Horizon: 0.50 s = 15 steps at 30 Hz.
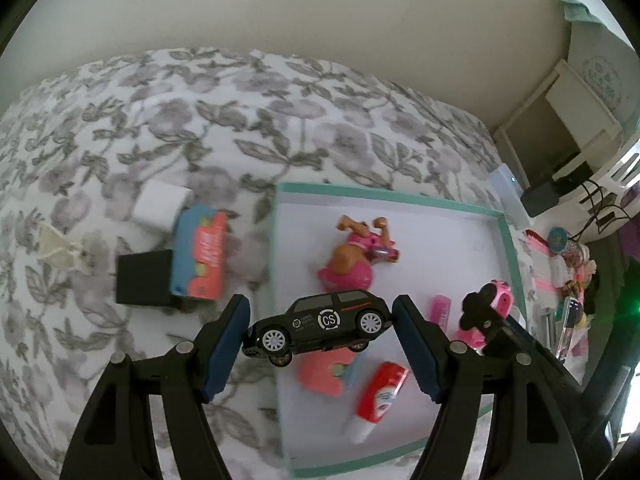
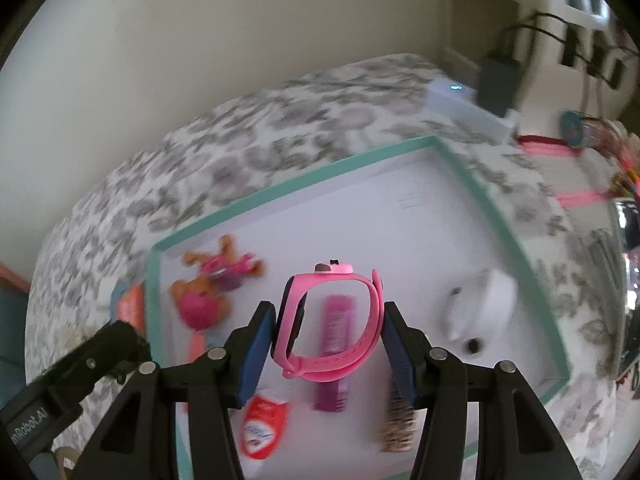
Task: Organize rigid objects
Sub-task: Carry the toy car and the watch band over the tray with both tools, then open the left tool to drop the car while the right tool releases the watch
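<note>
- Because toys are being sorted into one place, a shallow white cardboard box with a teal rim (image 1: 276, 240) is laid flat on the bed with the grey flower-print cover (image 1: 200, 120), where both hands can reach it.
- A shiny black toy car with silver wheels (image 1: 320, 326) is held by its two ends between the blue-padded fingers of the left gripper (image 1: 320, 334). It is kept up in the air over the near left edge of the box, most likely so that it can be set down inside.
- A pink rubber wrist watch with a closed strap (image 2: 330, 320) is pinched across its loop by the fingers of the right gripper (image 2: 330, 344). It is held above the middle of the box, over a purple comb (image 2: 334, 360).
- Some things are already lying in the box: a brown and pink toy puppy (image 1: 356, 256), a red and white tube (image 1: 378, 404), a white plastic piece (image 2: 480, 308) and a speckled hair brush (image 2: 398, 424).
- A blue and orange carton (image 1: 200, 256), a black block (image 1: 142, 278), a white cube (image 1: 160, 204) and a cream hair clip (image 1: 60, 250) are left out on the bed cover, so the job is judged to be only partly done.
- Bare white floor at the far side of the box is free, so room is left for both held toys.
</note>
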### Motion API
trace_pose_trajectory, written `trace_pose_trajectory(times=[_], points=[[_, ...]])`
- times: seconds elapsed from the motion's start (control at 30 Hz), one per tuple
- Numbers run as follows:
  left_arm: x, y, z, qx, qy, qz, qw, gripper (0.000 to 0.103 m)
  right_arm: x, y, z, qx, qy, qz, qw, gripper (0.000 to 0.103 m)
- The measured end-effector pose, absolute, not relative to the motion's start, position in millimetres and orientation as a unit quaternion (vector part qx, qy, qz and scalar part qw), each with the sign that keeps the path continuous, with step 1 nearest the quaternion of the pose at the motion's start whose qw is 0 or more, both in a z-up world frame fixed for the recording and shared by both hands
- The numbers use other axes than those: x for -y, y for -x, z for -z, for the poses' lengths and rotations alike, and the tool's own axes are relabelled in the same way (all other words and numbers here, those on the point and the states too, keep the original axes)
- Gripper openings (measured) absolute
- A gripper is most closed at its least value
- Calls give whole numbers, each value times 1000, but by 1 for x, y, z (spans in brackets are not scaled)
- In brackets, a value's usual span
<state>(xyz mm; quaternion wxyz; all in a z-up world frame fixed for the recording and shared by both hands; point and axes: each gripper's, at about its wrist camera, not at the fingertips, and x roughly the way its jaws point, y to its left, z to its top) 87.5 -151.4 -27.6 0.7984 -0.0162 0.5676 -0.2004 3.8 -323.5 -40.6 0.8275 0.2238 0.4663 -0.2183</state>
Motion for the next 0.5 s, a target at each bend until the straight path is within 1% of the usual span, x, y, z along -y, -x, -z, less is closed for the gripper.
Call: trace_pose_trajectory(times=[0.5], points=[[196, -72, 30, -541, 2, 254, 801, 75, 352, 13, 33, -432, -244, 270, 825, 57]])
